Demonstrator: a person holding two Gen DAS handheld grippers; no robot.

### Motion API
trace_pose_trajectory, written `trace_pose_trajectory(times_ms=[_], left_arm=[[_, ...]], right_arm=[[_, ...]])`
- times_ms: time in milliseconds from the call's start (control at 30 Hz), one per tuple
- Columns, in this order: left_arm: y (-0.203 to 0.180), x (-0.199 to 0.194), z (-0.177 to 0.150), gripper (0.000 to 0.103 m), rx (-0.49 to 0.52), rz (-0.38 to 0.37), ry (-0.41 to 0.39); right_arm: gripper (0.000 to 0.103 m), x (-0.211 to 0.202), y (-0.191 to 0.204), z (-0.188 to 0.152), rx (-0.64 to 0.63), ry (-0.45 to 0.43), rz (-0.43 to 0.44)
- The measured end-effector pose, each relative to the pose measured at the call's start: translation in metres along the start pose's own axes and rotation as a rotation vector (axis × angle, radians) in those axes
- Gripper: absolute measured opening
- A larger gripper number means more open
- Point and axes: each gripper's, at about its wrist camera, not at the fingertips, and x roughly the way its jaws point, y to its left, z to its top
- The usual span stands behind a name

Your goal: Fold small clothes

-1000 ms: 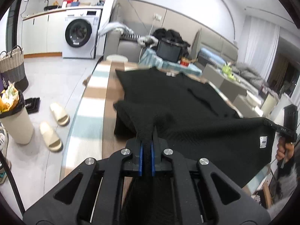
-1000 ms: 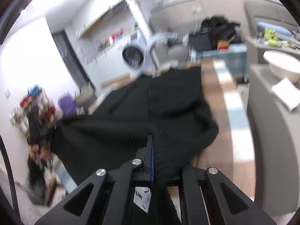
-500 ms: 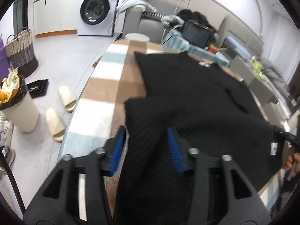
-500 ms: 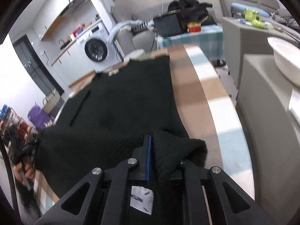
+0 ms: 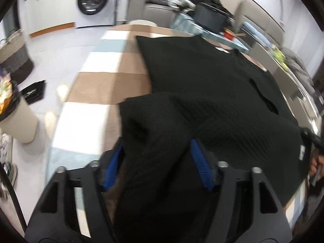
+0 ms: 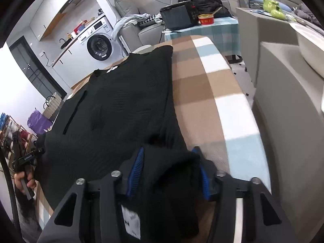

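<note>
A black knit garment lies spread on a table covered with a brown, white and blue checked cloth. Its near hem is folded up over the body. My left gripper is open, with the folded hem's left corner lying loose between its blue pads. My right gripper is open too, with the right corner bunched between its pads. The garment and the cloth show in the right wrist view, along with a white label at the hem.
A washing machine stands at the back. A bin and slippers are on the floor left of the table. A sofa with clothes and a dark box lie beyond the table. A grey counter is to the right.
Both grippers have carried the hem forward over the garment and opened. The left let go first, then the right. The hem corners now rest loose between the pads.
</note>
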Motion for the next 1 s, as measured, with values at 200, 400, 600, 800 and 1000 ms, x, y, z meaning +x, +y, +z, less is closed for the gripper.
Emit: trace_pose_trajectory(times_ms=[200, 400, 600, 800, 1000], left_arm=[[-0.023, -0.003, -0.007, 0.020, 0.110, 0.029, -0.014], [-0.025, -0.024, -0.034, 0.020, 0.109, 0.030, -0.015], [-0.019, -0.065, -0.088, 0.021, 0.087, 0.021, -0.033], [-0.015, -0.099, -0.122, 0.034, 0.074, 0.035, -0.065], [-0.008, -0.128, -0.132, 0.041, 0.037, 0.027, -0.129]], right_arm=[[0.024, 0.008, 0.018, -0.002, -0.105, 0.021, -0.046], [0.023, -0.004, 0.019, -0.020, -0.116, 0.024, -0.037], [0.023, -0.033, 0.018, -0.062, -0.114, 0.022, -0.018], [0.030, -0.065, 0.013, -0.090, -0.089, 0.007, -0.009], [0.033, -0.115, 0.005, -0.097, -0.074, -0.080, -0.006]])
